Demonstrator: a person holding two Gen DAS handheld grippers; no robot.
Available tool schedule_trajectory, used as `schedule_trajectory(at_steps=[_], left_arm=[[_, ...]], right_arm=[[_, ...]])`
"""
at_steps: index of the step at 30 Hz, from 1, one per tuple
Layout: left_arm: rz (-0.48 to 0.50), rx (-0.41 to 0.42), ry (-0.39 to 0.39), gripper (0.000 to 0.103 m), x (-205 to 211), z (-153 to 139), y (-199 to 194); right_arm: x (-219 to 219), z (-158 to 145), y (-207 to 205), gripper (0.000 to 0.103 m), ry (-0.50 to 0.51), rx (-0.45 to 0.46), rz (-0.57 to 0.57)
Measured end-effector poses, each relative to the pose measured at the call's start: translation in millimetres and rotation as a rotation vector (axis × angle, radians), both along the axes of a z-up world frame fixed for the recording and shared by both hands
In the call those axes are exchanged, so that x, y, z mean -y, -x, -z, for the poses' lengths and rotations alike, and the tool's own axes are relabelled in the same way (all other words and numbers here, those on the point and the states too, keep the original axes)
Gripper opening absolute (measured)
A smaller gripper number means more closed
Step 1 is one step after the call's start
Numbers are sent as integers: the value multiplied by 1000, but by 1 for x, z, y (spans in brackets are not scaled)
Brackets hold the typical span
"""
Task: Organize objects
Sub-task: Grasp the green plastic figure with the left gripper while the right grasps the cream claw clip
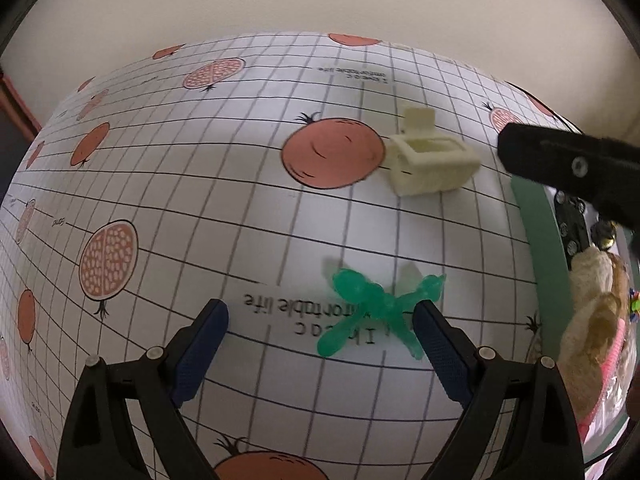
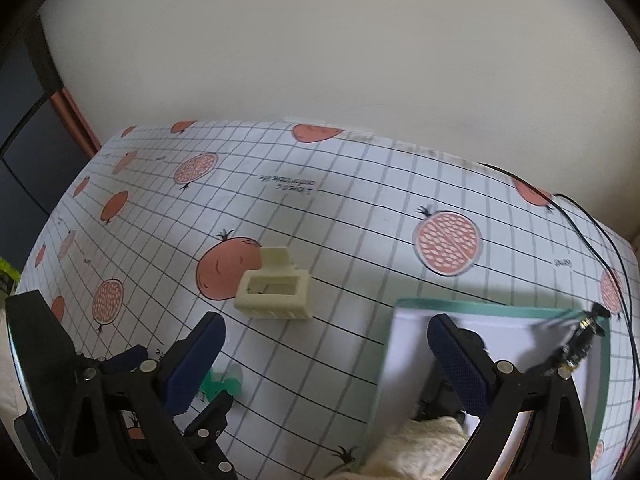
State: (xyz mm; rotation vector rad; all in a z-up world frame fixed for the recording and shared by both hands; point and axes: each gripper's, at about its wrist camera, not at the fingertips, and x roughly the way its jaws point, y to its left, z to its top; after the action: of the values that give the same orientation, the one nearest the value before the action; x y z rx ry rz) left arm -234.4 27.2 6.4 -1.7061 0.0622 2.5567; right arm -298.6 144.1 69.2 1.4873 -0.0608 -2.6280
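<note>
Your left gripper point(image 1: 320, 320), fingers wide and empty: the green toy point(image 1: 376, 312) lies on the bench against the right finger's tip. Light, stiff, probably slippery; grip its central crossing. Right fingers point(image 2: 460, 356) also wide.

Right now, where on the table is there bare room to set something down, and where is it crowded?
Bare cloth lies left of the cream clip and the green toy, out to the tablecloth edge, and behind the clip toward the wall. Crowded: the right side, where the green-rimmed box holds a plush item.
</note>
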Motion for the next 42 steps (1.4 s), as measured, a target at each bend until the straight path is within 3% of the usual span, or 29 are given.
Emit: schedule_trajectory(at_steps=[21, 31, 38, 42], left_arm=[[-33, -44, -8, 86, 10, -11, 15], [-25, -70, -15, 70, 10, -15, 16], [-17, -84, -24, 51, 10, -17, 16], [-10, -89, -27, 48, 9, -17, 16]], right_arm=[[31, 33, 31, 77, -5, 83, -60], [35, 39, 36, 56, 3, 99, -55], [36, 39, 36, 54, -3, 100, -57], [36, 39, 37, 54, -5, 100, -57]])
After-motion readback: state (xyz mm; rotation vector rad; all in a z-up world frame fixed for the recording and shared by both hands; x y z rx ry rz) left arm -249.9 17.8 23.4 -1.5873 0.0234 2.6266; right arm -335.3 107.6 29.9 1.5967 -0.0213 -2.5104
